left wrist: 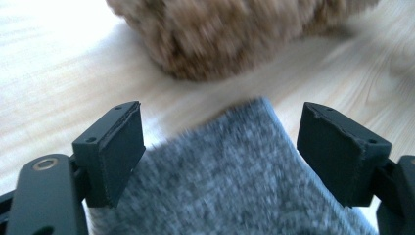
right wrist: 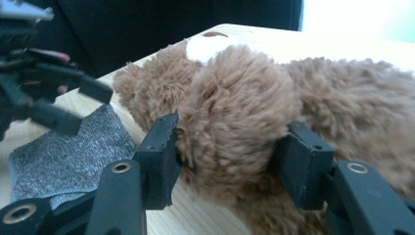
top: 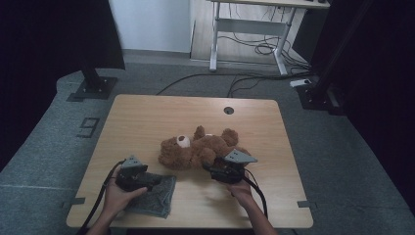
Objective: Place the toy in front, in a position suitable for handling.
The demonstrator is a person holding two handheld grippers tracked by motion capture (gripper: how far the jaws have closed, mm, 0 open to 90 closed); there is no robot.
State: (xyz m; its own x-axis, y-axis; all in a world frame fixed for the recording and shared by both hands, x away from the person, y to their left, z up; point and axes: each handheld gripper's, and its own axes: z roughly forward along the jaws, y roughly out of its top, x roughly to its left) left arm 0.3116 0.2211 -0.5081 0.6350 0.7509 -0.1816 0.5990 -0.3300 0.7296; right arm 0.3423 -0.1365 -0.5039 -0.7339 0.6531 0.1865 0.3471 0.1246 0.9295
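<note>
Wooden table, our inventory: brown teddy bear lying mid-table, its paw between our right gripper jaws and touching both pads; left gripper spread over grey cloth; advice, release the paw gently.

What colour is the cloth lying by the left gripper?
Mottled grey, a fuzzy cloth; the left gripper view shows it best.

Camera layout: one fixed overhead, two riding on your grippers.

The high view looks forward and down across the whole tabletop. Your left gripper view sits close over the grey cloth, facing the teddy bear. Your right gripper view sits close against the bear, with the cloth at its left.
</note>
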